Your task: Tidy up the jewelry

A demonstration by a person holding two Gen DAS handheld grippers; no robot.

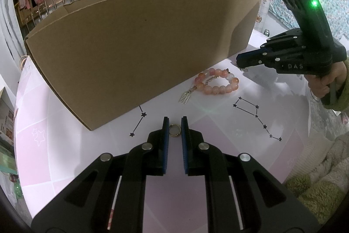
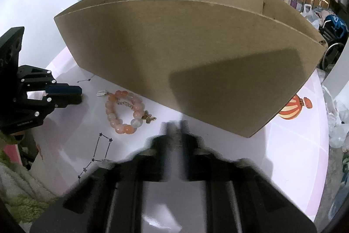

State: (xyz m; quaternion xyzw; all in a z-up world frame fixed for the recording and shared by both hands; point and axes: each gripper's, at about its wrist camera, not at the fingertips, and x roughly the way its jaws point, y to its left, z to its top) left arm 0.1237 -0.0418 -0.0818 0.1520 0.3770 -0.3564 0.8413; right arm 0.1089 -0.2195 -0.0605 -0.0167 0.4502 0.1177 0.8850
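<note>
1. Table (image 1: 72,167): glossy top, pale pink and white panels, printed with black star-and-line constellation figures, white star outlines and an orange striped hot-air balloon (image 2: 293,109).
2. Cardboard box (image 1: 139,51): large, brown, open-topped, torn upper rim; stands on the far half of the top.
3. Bead bracelet (image 1: 218,81): peach and pink beads, with chain, butterfly charm and a flat silver abacus-like charm (image 1: 185,99); lies just in front of the box.
4. Ring (image 1: 175,130): small, metal, lying flat near the box's corner.
</note>
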